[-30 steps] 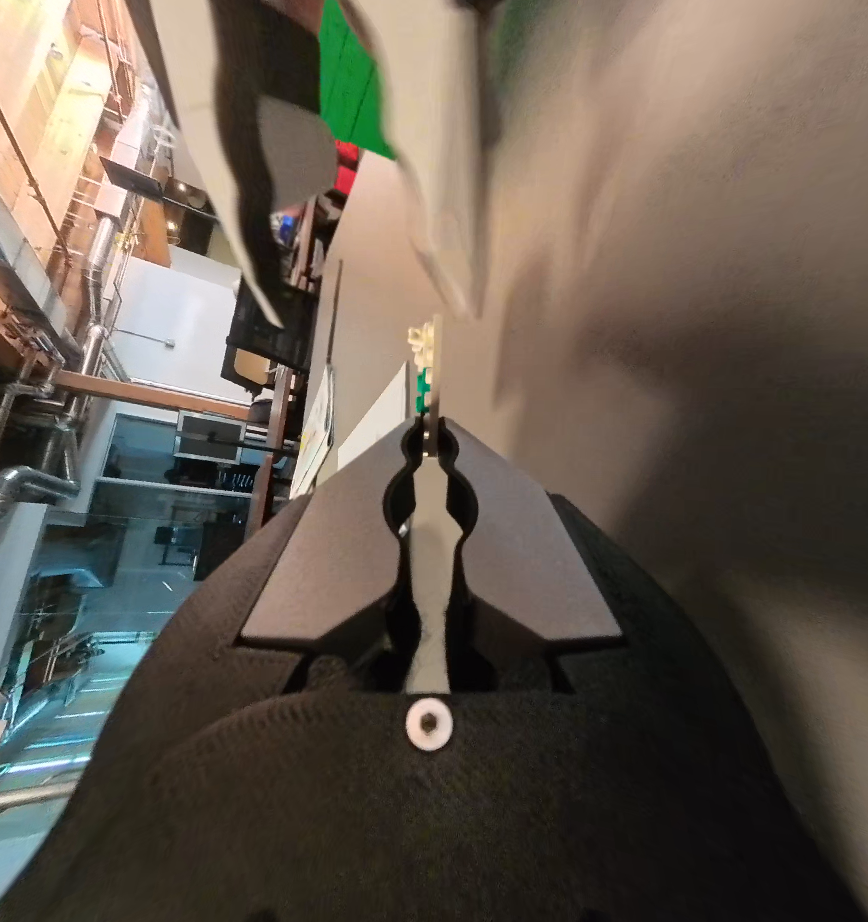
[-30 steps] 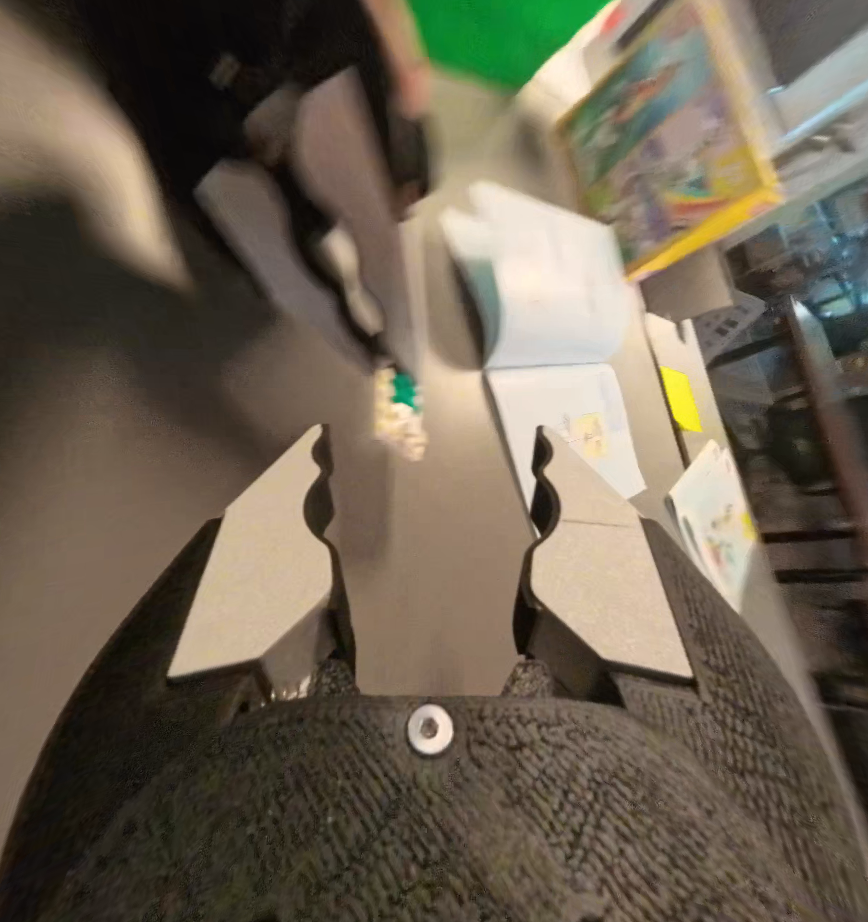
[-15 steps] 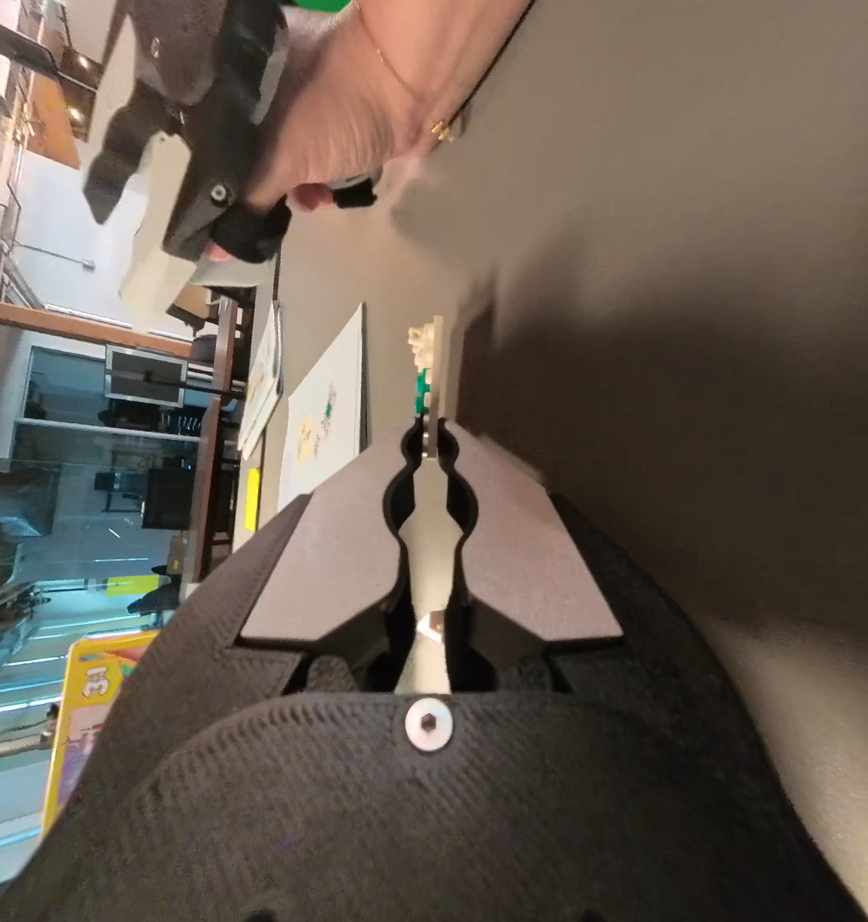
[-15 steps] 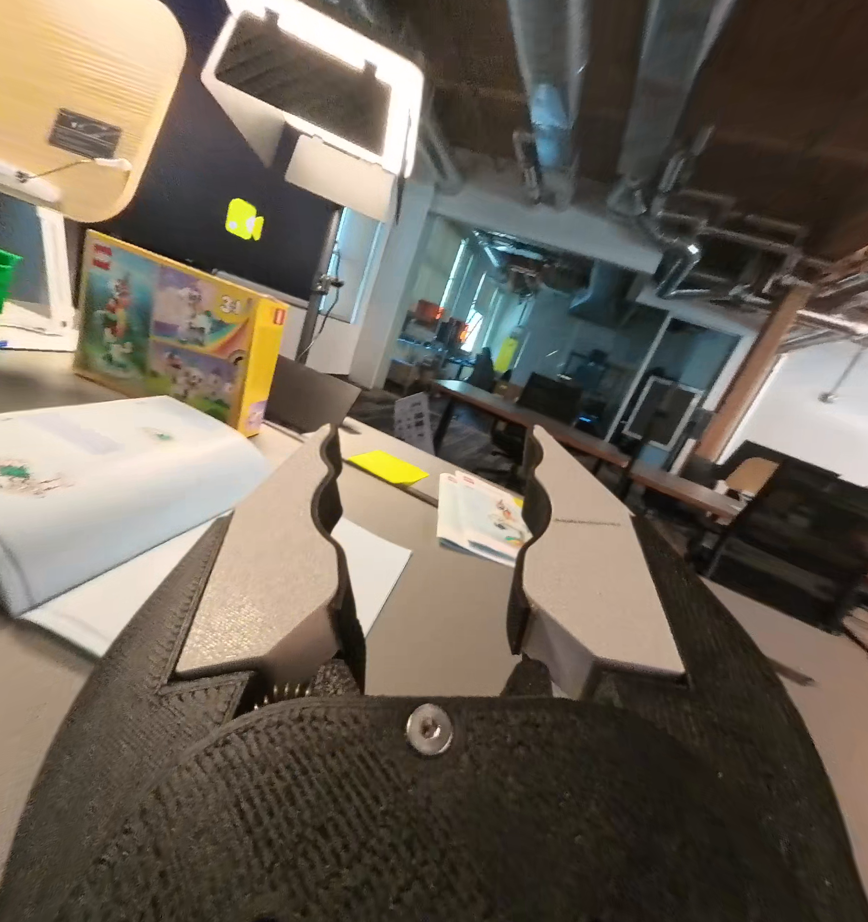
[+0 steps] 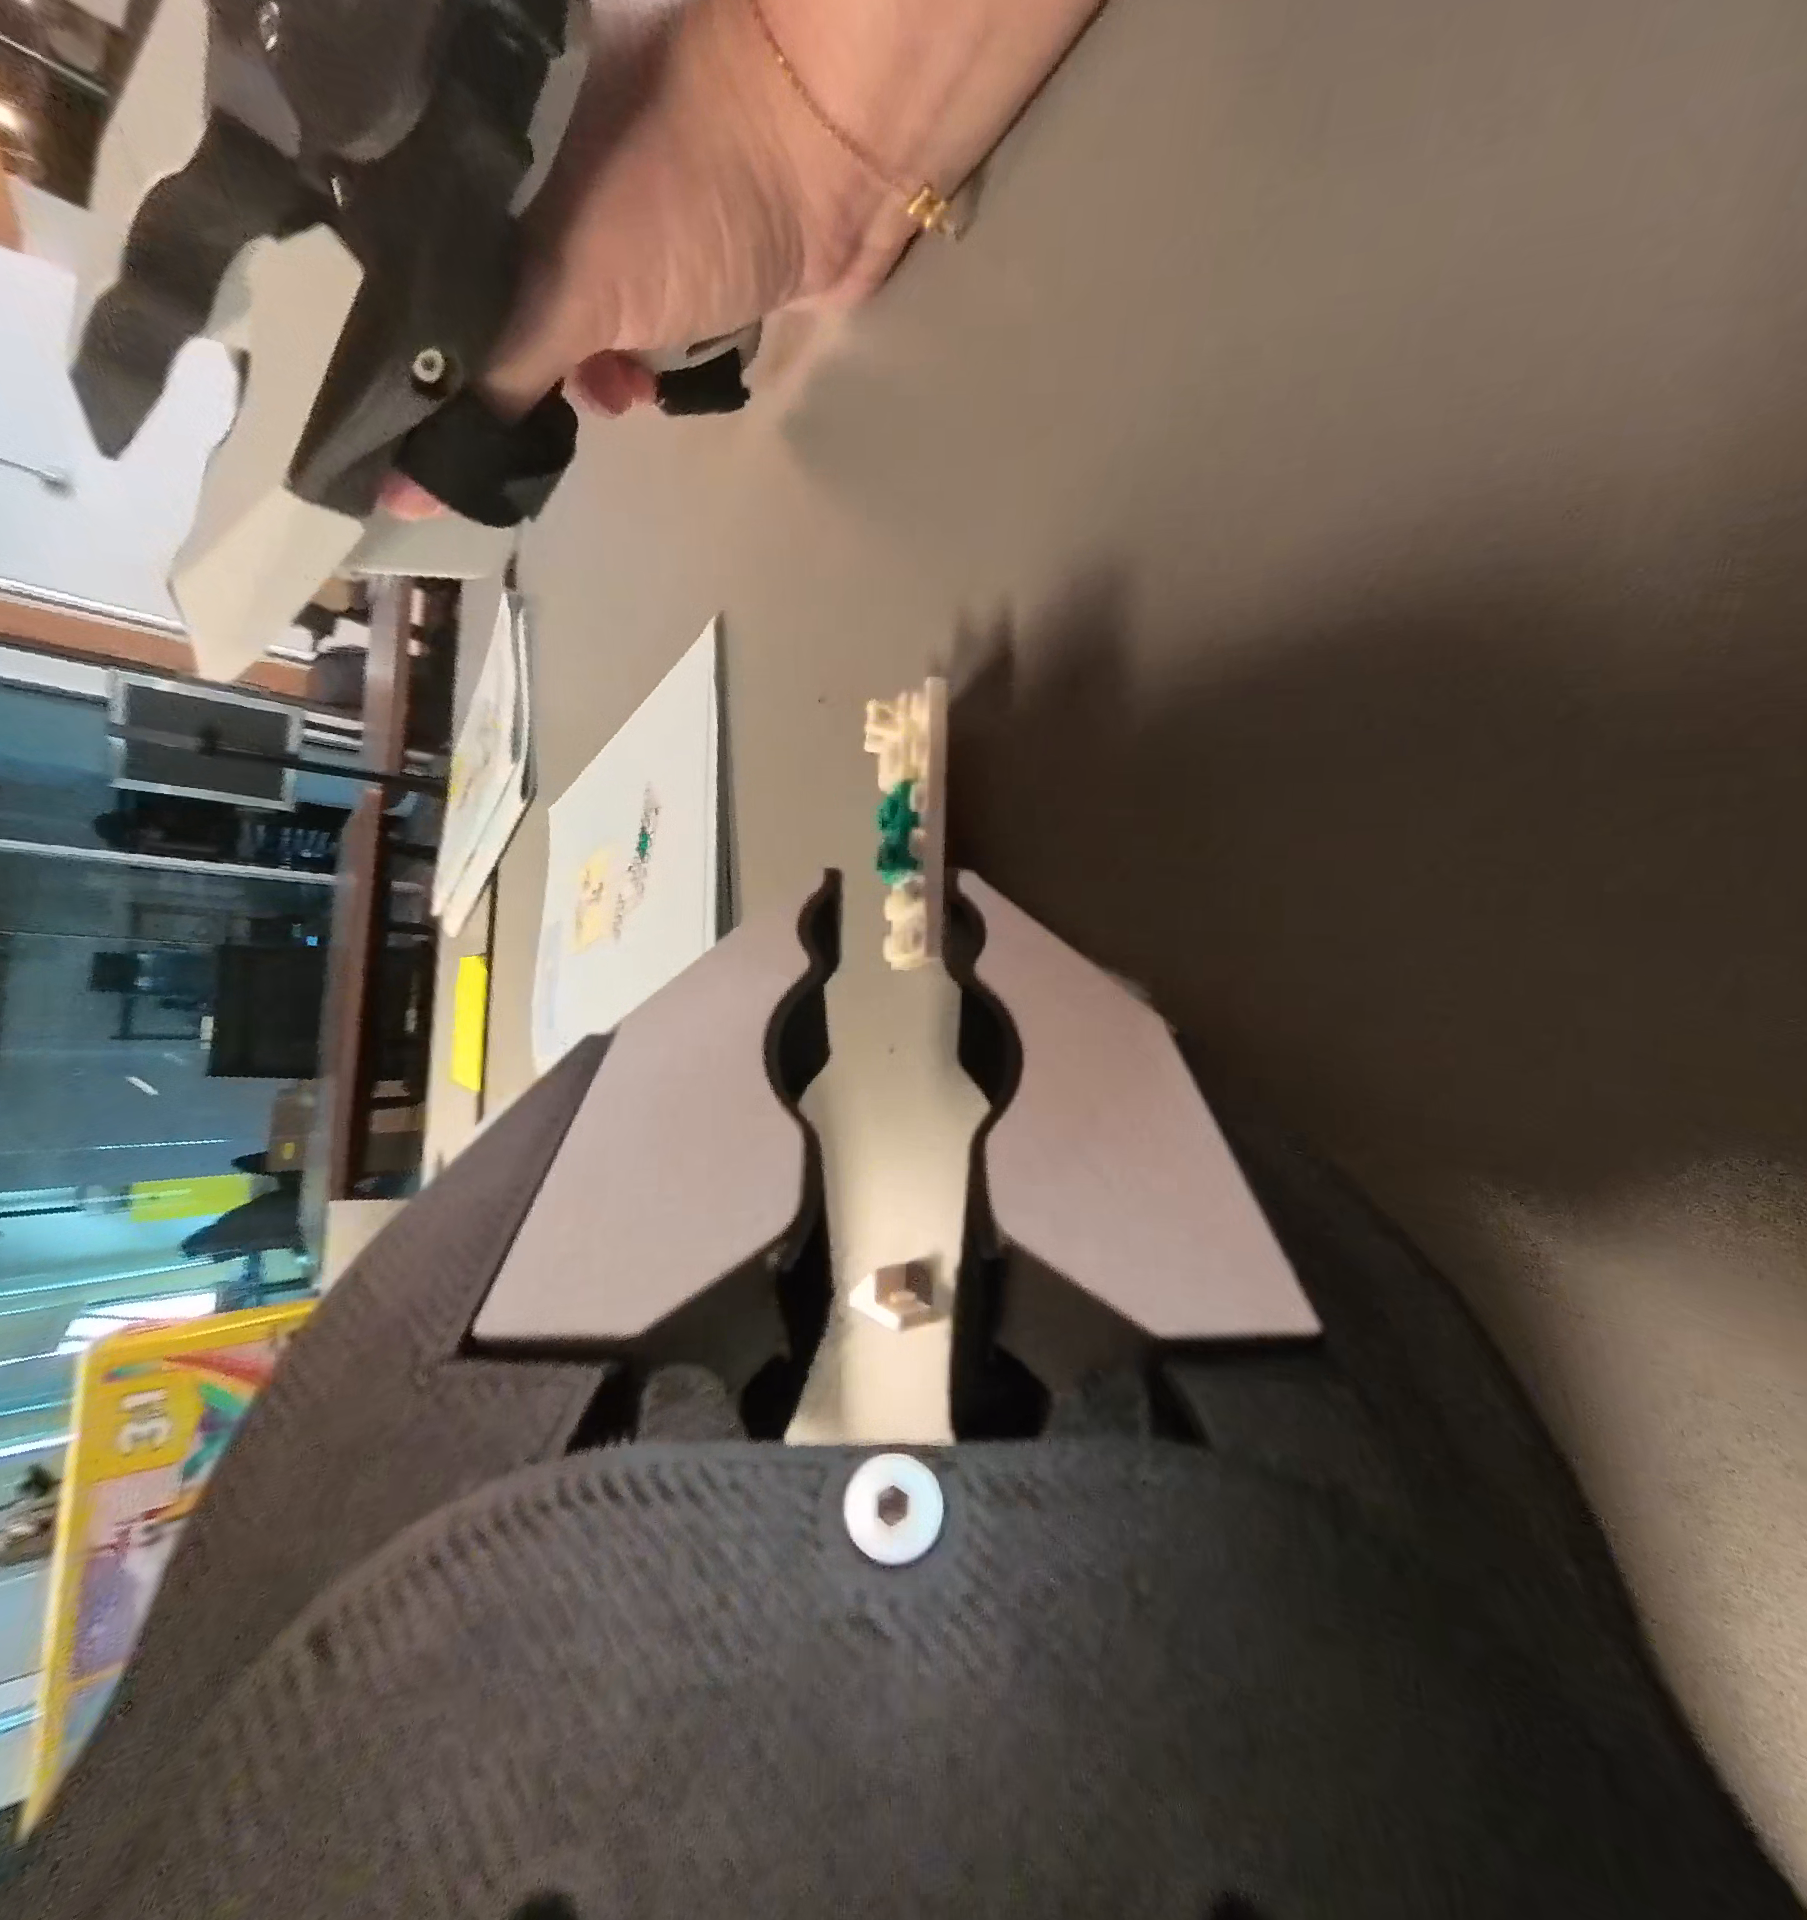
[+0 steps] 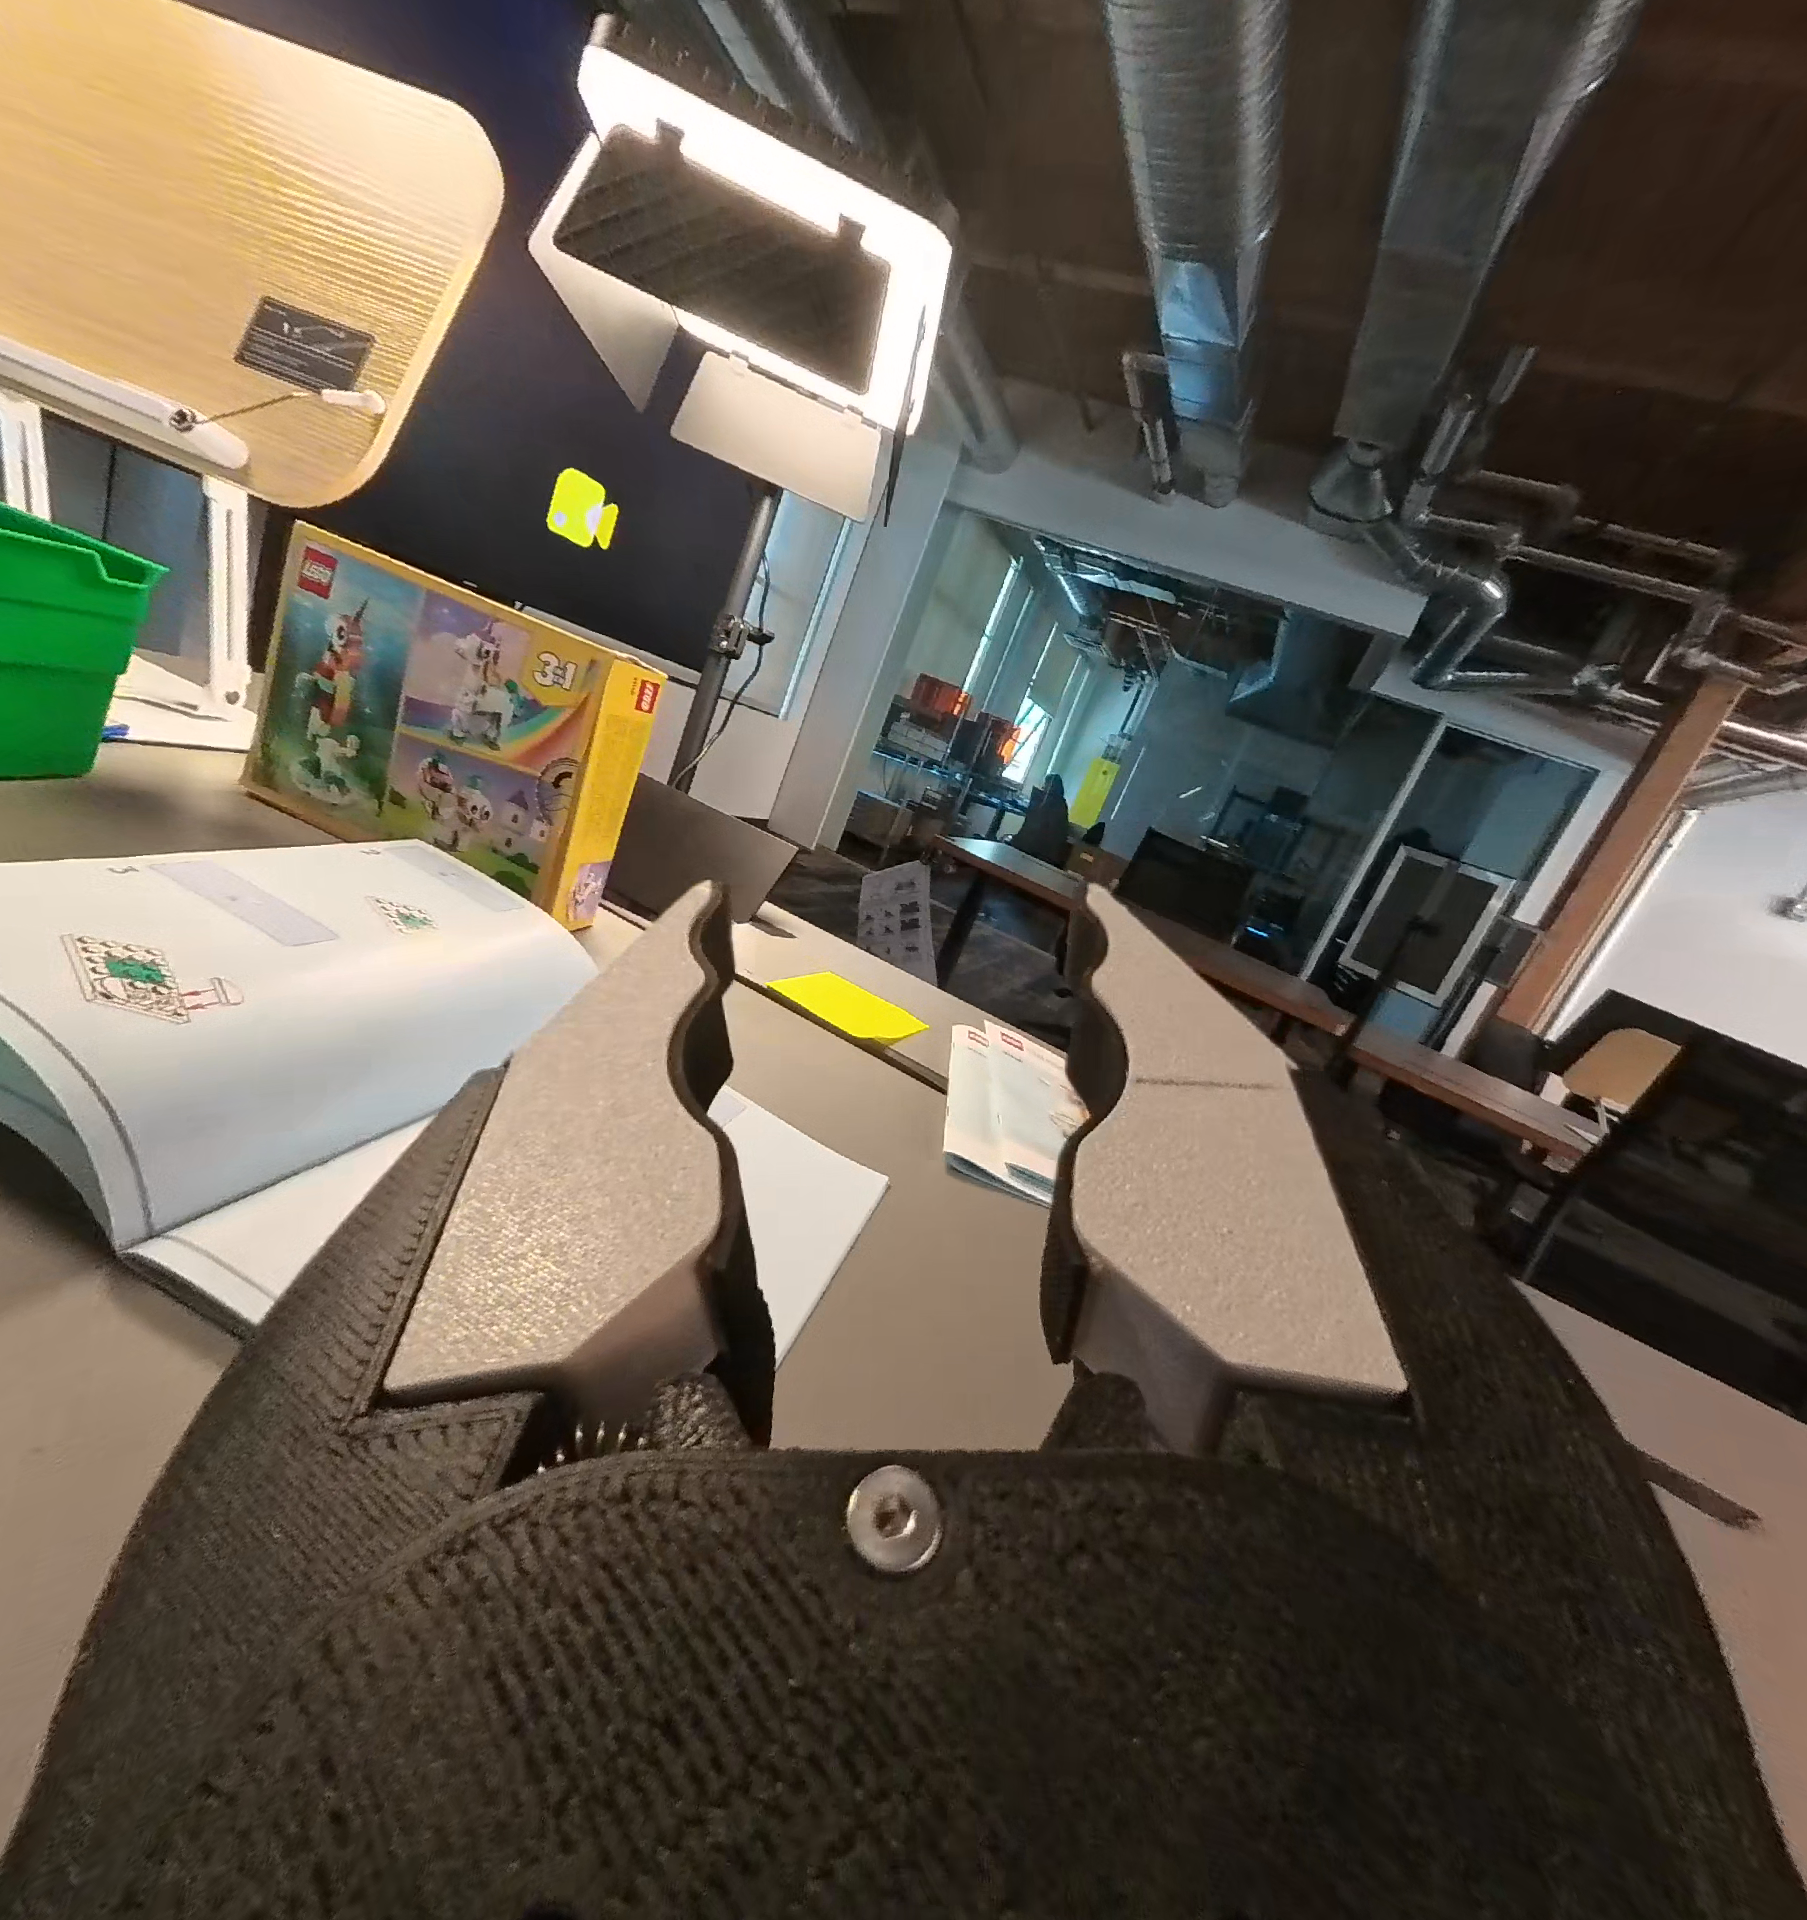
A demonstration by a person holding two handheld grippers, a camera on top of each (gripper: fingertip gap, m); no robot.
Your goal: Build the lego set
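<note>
Small plate assembly [image 5: 909, 821]: tan plate carrying cream and green pieces, lying on the tabletop [image 5: 1398, 520], just ahead of the left gripper [image 5: 888, 894]. Long axis runs roughly straight away from the gripper along its fingers; near end sits between the fingertips, closer to the right-hand one. Jaws parted; contact unclear. One loose tan piece [image 5: 899, 1294] lies on the tabletop farther back between the fingers. Right gripper [image 6: 899, 914] empty, jaws wide apart, raised and aimed past the open instruction booklet [image 6: 255, 997] – left is clearly nearer
</note>
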